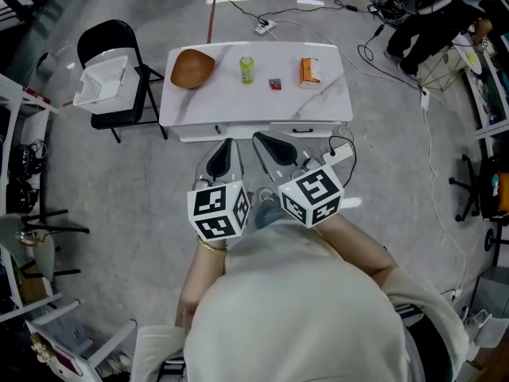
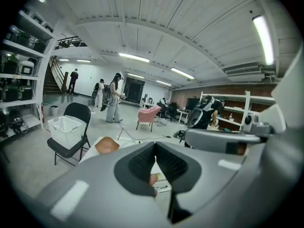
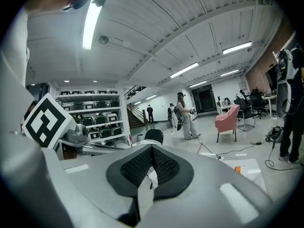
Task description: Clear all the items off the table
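Bowl [image 1: 192, 68], can [image 1: 247, 70], perhaps a small packet [image 1: 275, 84], and box [image 1: 309, 72] line the bench [image 1: 254, 106] ahead of the left hand-held gripper [image 1: 228, 142] and right hand-held gripper [image 1: 261, 137], jaws together, empty; bowl nearer left, box nearer right.

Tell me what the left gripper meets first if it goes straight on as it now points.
Probably the near edge of the white table, just ahead of the shut left gripper. If it clears the edge, the green can lies nearest its line; depth is hard to judge.
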A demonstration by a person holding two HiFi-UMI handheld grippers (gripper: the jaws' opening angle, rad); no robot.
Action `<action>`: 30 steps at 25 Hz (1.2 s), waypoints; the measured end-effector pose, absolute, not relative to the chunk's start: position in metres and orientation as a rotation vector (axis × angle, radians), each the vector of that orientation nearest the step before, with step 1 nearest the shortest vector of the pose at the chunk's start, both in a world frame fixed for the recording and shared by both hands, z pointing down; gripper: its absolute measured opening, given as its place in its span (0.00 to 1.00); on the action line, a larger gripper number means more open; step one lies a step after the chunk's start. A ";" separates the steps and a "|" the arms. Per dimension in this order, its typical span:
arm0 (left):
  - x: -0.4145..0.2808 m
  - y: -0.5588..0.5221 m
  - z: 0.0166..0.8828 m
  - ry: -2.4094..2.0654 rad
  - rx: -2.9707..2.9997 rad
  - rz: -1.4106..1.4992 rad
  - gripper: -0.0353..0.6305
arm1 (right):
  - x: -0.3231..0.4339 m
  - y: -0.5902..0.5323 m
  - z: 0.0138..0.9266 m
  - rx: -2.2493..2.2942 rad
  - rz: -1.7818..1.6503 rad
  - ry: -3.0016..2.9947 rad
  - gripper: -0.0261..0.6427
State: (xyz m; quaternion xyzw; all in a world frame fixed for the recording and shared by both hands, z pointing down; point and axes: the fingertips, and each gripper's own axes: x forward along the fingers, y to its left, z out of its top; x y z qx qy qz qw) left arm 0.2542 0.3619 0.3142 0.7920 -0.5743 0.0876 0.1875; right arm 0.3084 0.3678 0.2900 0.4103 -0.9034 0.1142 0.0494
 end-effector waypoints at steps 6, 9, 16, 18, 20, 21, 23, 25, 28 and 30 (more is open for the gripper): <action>0.266 0.315 0.315 -1.646 2.203 0.237 0.06 | 0.320 0.318 0.293 1.216 0.345 -2.766 0.04; 0.271 0.293 0.315 -1.661 2.196 0.235 0.06 | 0.325 0.296 0.295 1.198 0.351 -2.777 0.04; 0.283 0.256 0.319 -1.686 2.184 0.237 0.06 | 0.336 0.258 0.300 1.163 0.358 -2.781 0.04; 0.285 0.249 0.319 -1.694 2.183 0.241 0.06 | 0.339 0.250 0.300 1.158 0.363 -2.785 0.04; 0.286 0.243 0.319 -1.701 2.182 0.245 0.06 | 0.343 0.243 0.300 1.169 0.372 -2.789 0.04; 0.287 0.241 0.320 -1.703 2.180 0.247 0.06 | 0.344 0.240 0.301 1.176 0.375 -2.789 0.04; 0.285 0.238 0.324 -1.705 2.170 0.252 0.07 | 0.347 0.235 0.303 1.185 0.381 -2.785 0.04; 0.284 0.234 0.328 -1.702 2.157 0.255 0.06 | 0.348 0.230 0.305 1.193 0.394 -2.780 0.04; 0.280 0.225 0.332 -1.700 2.151 0.263 0.07 | 0.350 0.222 0.309 1.208 0.412 -2.767 0.04; 0.277 0.217 0.333 -1.696 2.155 0.264 0.06 | 0.349 0.217 0.312 1.217 0.418 -2.759 0.04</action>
